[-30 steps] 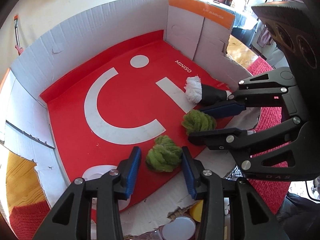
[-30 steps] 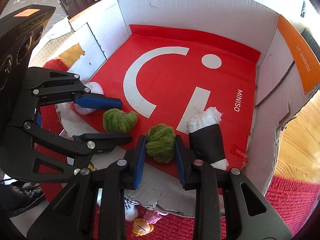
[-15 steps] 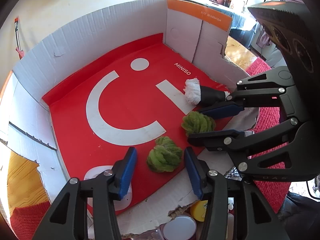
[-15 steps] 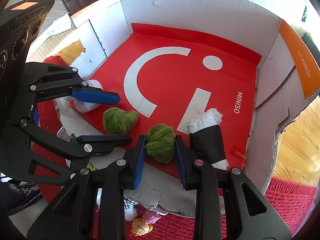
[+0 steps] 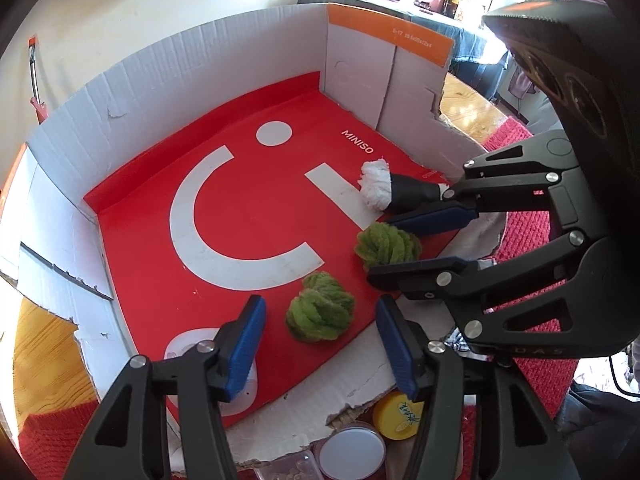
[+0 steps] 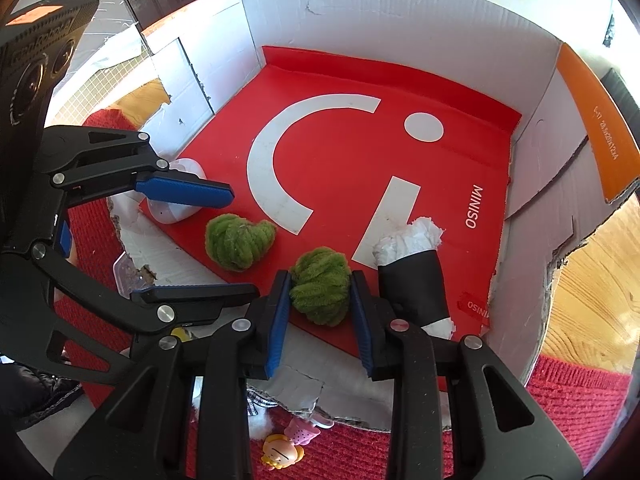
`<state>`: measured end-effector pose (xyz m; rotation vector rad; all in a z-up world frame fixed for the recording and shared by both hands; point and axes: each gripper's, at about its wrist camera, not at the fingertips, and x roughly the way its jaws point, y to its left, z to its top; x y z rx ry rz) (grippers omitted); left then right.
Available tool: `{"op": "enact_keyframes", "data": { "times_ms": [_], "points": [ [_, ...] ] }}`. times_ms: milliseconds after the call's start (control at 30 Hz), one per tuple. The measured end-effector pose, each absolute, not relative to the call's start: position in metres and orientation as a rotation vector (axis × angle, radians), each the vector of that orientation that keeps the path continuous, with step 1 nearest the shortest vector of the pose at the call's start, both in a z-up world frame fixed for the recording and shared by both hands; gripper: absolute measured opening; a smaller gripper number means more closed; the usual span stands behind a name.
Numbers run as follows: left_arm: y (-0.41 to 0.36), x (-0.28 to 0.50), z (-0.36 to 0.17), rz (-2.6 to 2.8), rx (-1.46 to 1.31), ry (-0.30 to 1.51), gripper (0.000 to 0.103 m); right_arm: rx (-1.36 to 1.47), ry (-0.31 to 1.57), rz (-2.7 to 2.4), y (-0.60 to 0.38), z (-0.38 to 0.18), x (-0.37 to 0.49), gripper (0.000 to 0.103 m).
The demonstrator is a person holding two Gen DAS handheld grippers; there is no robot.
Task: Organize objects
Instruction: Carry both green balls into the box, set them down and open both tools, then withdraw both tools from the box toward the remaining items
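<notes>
While the left gripper (image 5: 320, 344) has just been opening, its green yarn ball (image 5: 320, 307) sits loose between the jaws on the red box floor (image 5: 240, 216); right gripper (image 6: 320, 304) clamps the second yarn ball (image 6: 320, 284) beside the black roll (image 6: 416, 280).

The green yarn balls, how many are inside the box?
2. One green yarn ball lies free between the open pads of the left gripper. The other is clamped in the right gripper. None seems hidden.
</notes>
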<state>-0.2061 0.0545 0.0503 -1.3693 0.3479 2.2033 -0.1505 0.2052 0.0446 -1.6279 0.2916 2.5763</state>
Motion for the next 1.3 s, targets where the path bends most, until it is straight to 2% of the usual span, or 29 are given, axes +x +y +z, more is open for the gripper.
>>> {"op": "enact_keyframes", "data": {
  "times_ms": [567, 633, 700, 1000, 1067, 1200, 1300],
  "points": [
    [0.049, -0.201, 0.056, 2.211, -1.356, 0.310, 0.059, -1.625, 0.272, 2.580, 0.202, 0.048, -0.153, 0.031],
    [0.048, -0.201, 0.058, 2.213, -1.349, 0.307, 0.060, -1.619, 0.253, 2.577, 0.202, 0.050, -0.151, 0.037],
    [0.047, -0.198, 0.060, 2.218, -1.338, 0.306, 0.060, -1.599, 0.228, 2.570, 0.202, 0.053, -0.149, 0.049],
    [0.035, -0.186, 0.074, 2.252, -1.295, 0.231, 0.061, -1.519, 0.253, 2.602, 0.201, 0.070, -0.133, 0.052],
    [0.030, -0.181, 0.078, 2.269, -1.275, 0.207, 0.066, -1.498, 0.244, 2.610, 0.197, 0.074, -0.129, 0.054],
    [0.019, -0.167, 0.088, 2.306, -1.226, 0.132, 0.068, -1.439, 0.232, 2.637, 0.190, 0.086, -0.115, 0.059],
    [0.011, -0.153, 0.096, 2.353, -1.180, 0.109, 0.073, -1.380, 0.217, 2.662, 0.182, 0.096, -0.101, 0.064]
  ]
}}
